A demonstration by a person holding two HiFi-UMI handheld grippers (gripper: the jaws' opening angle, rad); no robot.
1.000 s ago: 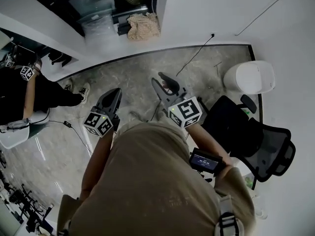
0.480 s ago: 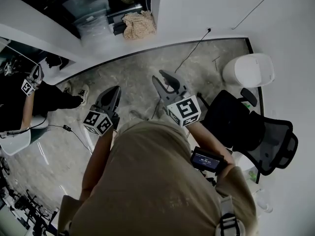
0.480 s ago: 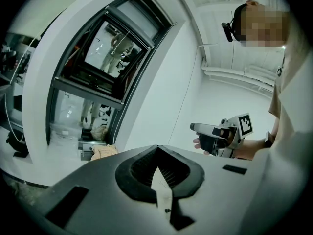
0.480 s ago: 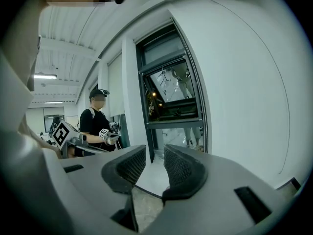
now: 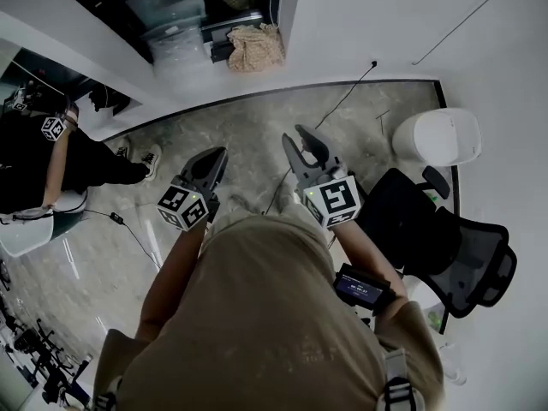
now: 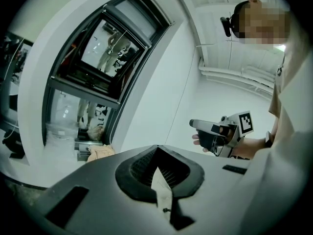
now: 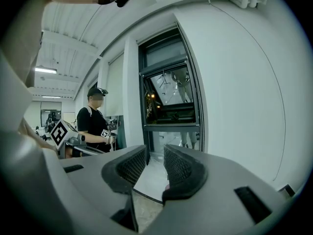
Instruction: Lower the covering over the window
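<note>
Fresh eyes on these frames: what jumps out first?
Two handheld grippers at centre of the head view: the left gripper shut, the right gripper open, both empty. Ahead of them stands the dark window in the white wall. A black office chair sits to their right.

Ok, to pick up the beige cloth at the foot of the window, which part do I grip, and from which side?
Probably a raised fold on top of the crumpled beige cloth, coming from the room side, slightly above. The white wall closes its right, the clear plastic box stands to its left, and the window is behind it.
</note>
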